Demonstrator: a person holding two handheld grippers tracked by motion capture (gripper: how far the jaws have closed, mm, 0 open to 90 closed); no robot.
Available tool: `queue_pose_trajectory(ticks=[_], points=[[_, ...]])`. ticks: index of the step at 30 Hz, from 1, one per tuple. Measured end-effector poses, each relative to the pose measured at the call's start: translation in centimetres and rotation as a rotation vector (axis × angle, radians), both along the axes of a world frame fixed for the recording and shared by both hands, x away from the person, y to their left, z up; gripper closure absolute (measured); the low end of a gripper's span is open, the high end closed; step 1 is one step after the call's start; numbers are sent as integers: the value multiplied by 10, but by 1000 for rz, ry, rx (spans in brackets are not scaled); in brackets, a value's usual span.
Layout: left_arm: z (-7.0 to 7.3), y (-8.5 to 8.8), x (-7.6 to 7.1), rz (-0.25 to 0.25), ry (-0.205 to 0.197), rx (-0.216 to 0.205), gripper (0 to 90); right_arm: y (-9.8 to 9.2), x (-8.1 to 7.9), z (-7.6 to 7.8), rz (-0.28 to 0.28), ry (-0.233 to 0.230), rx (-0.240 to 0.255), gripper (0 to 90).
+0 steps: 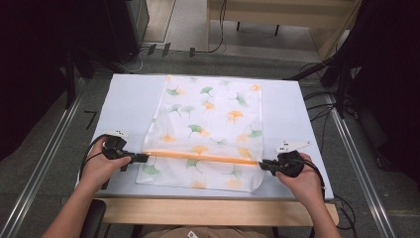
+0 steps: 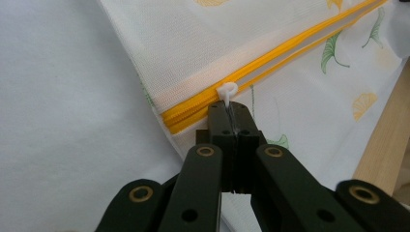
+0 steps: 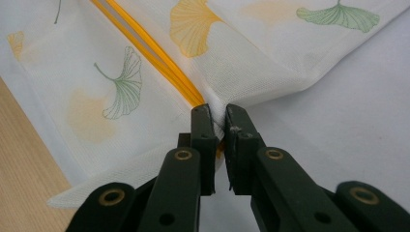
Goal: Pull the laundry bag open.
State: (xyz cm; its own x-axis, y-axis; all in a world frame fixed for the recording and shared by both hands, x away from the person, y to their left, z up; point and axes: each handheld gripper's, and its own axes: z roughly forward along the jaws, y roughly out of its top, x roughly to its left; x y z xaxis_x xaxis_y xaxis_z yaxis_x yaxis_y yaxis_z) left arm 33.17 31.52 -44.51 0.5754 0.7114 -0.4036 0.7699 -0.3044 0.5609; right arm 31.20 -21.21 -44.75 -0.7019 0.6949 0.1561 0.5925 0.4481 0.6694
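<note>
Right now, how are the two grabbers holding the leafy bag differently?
The left gripper pinches the small white zipper pull; the right gripper pinches the mesh bag cloth at the yellow zipper's other end. The left gripper's jaws meet flat, while the right gripper's keep a narrow gap. Both are black and shut.

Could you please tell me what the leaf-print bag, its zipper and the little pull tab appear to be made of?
Bag: probably a fine synthetic mesh, matte white; a tiny woven grid shows in the left gripper view.
Zipper: orange tape and fine teeth, likely nylon or plastic with a slight sheen.
Pull tab: white, smooth and glossy, seemingly moulded plastic.
</note>
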Motion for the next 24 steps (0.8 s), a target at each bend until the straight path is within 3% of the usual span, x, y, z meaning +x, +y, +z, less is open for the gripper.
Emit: queue_pose_trajectory(ticks=[9,12,15,19,24], points=[[0,7,0,16,6,-4,900,-2,1,0,-4,-5,8,854],[-1,15,-1,33,-2,31,900,-5,2,-1,-18,-3,-3,854],[-1,17,-3,31,5,15,900,-7,4,-2,-25,1,9,853],[-1,16,-4,25,9,4,900,-5,4,-3,-23,-5,-32,853],[-1,9,-6,8,23,-20,900,-12,5,-3,-50,5,-21,852]])
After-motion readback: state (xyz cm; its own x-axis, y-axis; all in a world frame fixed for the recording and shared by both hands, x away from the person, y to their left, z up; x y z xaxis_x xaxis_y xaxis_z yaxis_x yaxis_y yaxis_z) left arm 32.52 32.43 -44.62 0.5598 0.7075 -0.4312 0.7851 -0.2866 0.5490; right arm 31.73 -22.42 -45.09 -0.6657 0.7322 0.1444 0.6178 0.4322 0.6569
